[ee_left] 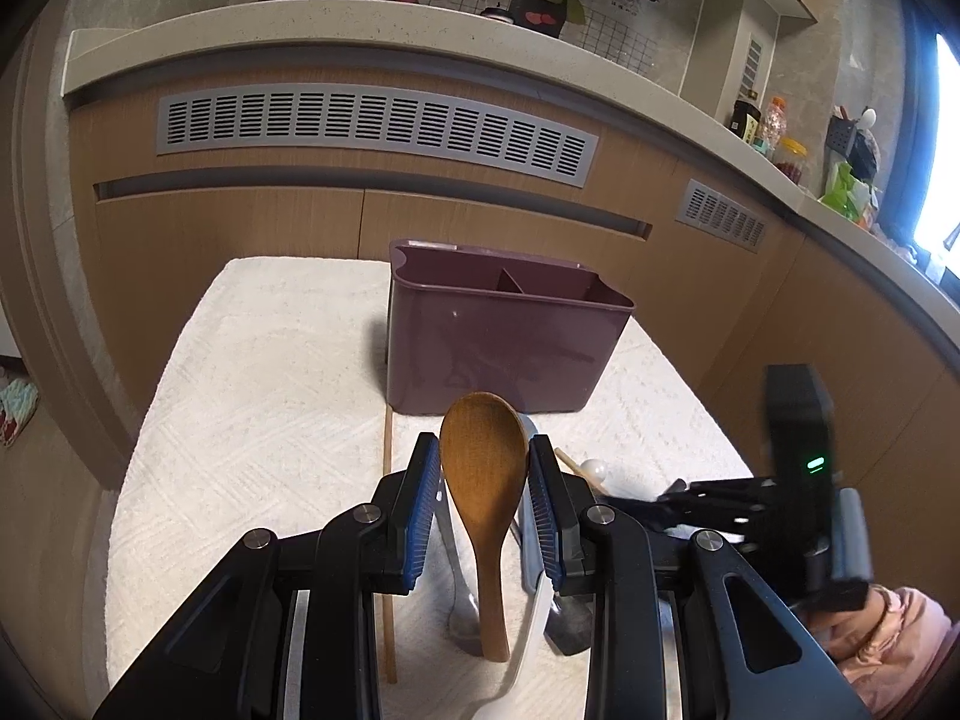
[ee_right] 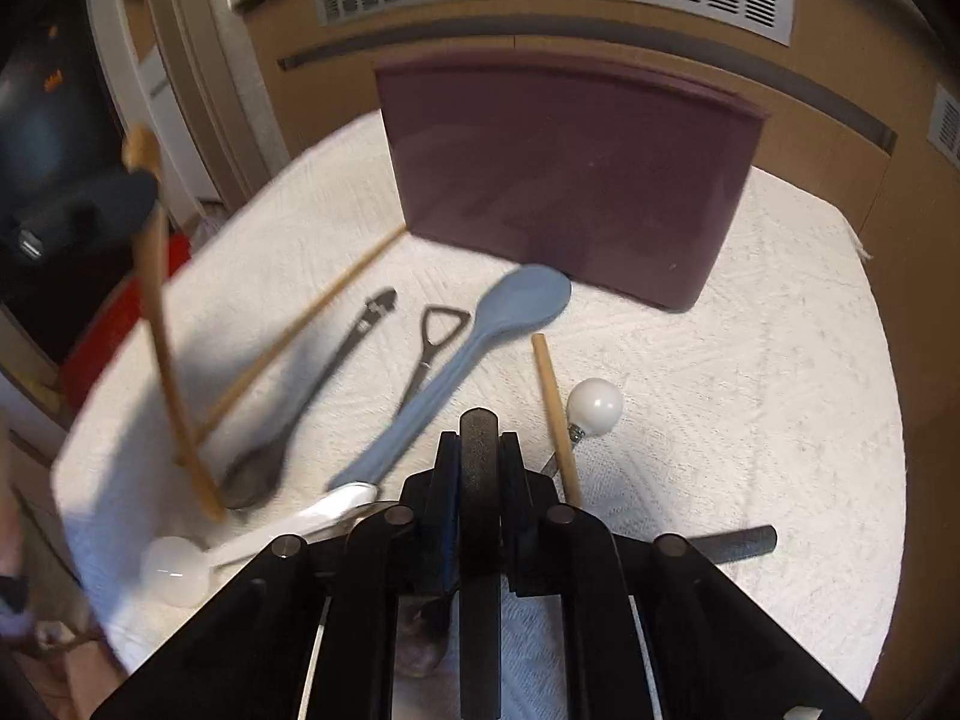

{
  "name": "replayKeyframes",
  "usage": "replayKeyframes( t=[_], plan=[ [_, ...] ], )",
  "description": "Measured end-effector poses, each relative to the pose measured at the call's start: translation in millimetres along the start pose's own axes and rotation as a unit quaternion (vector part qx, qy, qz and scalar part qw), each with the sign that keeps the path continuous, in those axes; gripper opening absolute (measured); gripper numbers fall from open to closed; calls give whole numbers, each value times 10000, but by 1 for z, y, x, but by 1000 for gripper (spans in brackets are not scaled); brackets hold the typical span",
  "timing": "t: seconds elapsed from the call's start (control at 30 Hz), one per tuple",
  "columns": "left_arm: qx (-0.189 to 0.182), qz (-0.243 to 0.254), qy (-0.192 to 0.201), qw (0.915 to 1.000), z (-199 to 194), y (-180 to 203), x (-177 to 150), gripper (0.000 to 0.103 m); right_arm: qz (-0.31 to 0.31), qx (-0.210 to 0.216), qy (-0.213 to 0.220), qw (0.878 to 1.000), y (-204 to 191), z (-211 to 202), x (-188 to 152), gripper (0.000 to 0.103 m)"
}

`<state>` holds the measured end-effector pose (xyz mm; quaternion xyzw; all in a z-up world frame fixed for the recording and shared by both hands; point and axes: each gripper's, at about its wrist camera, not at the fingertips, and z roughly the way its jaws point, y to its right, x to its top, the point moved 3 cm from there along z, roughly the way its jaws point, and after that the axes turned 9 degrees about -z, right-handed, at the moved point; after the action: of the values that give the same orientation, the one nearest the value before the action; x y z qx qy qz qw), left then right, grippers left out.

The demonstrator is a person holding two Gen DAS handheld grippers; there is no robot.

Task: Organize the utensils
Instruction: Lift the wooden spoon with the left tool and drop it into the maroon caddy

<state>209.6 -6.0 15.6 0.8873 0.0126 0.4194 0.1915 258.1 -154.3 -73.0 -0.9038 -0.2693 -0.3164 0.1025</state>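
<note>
My left gripper (ee_left: 485,456) is shut on a brown wooden spoon (ee_left: 483,480), bowl up, held above the white towel (ee_left: 258,396) in front of the purple divided utensil holder (ee_left: 504,330). The spoon also shows in the right wrist view (ee_right: 159,312), lifted at the left. My right gripper (ee_right: 479,438) is shut on a dark utensil handle (ee_right: 479,480), low over the towel. On the towel lie a blue spoon (ee_right: 480,336), a dark metal spoon (ee_right: 312,396), a bottle opener (ee_right: 435,342), chopsticks (ee_right: 555,414) and a white ladle (ee_right: 180,570).
A white ball-ended utensil (ee_right: 594,405) and a dark rod (ee_right: 738,540) lie right of my right gripper. Wooden cabinets with grey vents (ee_left: 372,126) stand behind the towel. A counter (ee_left: 750,150) with bottles runs along the back right.
</note>
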Motion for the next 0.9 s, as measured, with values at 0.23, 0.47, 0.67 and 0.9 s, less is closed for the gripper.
replayKeyframes(
  t=[0.23, 0.47, 0.67, 0.9],
  plan=[
    [-380, -29, 271, 9989, -19, 15, 29, 31, 475, 213, 1108, 9925, 15, -89, 19, 11],
    [-674, 403, 1216, 9895, -40, 59, 129, 31, 210, -909, 2728, 9575, 43, -179, 112, 11],
    [-464, 473, 1567, 9854, -17, 68, 182, 31, 40, -1544, 3100, 9381, 63, -170, 188, 11],
    [-405, 318, 1417, 9886, 33, 43, 200, 31, 44, -1549, 2998, 9413, 79, -122, 220, 11]
  ],
)
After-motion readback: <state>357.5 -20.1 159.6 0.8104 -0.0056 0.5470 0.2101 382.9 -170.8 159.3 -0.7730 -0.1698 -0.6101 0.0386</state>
